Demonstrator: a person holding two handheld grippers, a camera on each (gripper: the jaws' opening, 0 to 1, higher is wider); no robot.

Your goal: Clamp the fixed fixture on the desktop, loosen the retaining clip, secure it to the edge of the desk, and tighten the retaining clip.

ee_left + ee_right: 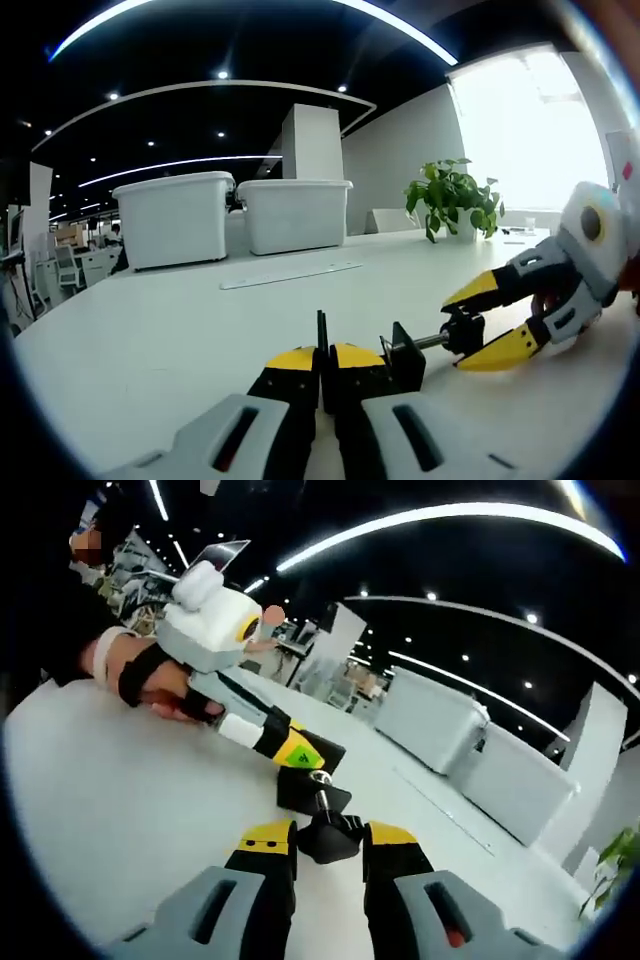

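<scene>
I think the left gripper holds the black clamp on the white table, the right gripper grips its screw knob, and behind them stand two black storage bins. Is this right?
Not quite. The two storage bins are white, not black, as the left gripper view shows. The rest holds: the left gripper is shut on the black clamp on the white table, and the right gripper grips its screw knob.

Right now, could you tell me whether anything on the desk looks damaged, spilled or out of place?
Nothing stands out. The black clamp sits on the white desk, held by the left gripper, while the right gripper closes around its screw knob. Nothing looks spilled or broken.
</scene>
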